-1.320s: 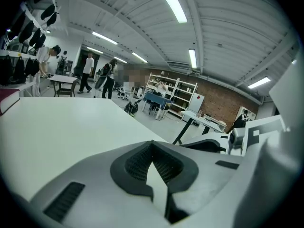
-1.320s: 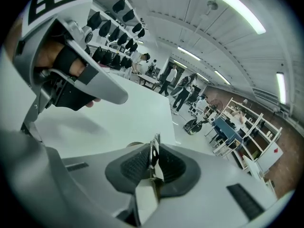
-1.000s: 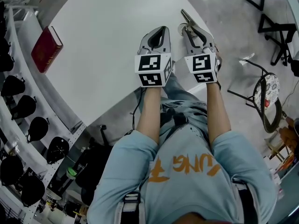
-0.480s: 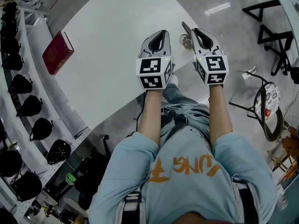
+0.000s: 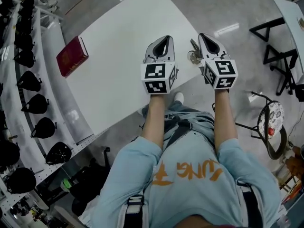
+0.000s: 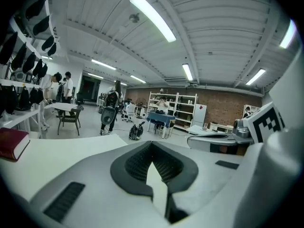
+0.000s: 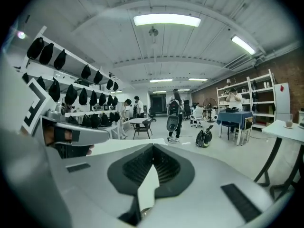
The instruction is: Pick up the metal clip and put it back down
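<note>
Left claw [image 5: 166, 38] and right claw [image 5: 202, 36] are together, empty; metal clip [image 5: 194, 56] lies on worktop [image 5: 118, 61] beside the right claw, which likely must part to pick it

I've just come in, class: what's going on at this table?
A person holds a claw in each hand over a white table. The left claw and right claw are both shut and empty. The clip lies on the table near its edge, beside the right claw, not gripped. A red book lies off to the left.
</note>
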A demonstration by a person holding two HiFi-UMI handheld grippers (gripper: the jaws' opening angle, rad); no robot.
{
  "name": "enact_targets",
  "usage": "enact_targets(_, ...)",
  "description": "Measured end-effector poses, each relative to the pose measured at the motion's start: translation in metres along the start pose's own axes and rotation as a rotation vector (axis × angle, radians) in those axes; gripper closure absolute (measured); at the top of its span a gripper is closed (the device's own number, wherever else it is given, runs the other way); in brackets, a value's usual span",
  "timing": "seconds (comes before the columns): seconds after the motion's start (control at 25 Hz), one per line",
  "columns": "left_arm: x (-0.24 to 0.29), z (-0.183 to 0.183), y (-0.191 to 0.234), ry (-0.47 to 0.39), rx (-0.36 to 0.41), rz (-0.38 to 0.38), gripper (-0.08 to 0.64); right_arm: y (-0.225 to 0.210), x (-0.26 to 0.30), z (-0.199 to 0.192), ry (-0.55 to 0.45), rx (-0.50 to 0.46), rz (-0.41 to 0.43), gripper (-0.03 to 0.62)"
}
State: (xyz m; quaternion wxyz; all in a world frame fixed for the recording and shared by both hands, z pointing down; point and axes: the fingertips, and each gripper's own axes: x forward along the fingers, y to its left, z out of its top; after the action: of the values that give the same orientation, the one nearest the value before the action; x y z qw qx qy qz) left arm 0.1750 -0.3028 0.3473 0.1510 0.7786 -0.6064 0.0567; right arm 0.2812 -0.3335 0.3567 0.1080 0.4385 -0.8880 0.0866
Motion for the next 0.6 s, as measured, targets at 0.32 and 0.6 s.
enact_targets(0.32,-0.008,0.049,0.004,-0.091,0.058,0.016,0.538,0.006,0.0,0.066,-0.129,-0.022,0.028,0.565)
enact_targets(0.6,-0.016,0.088,0.01,-0.169,0.104,0.044,0.538,0.014,0.01,0.102,-0.178,-0.063,0.06,0.565)
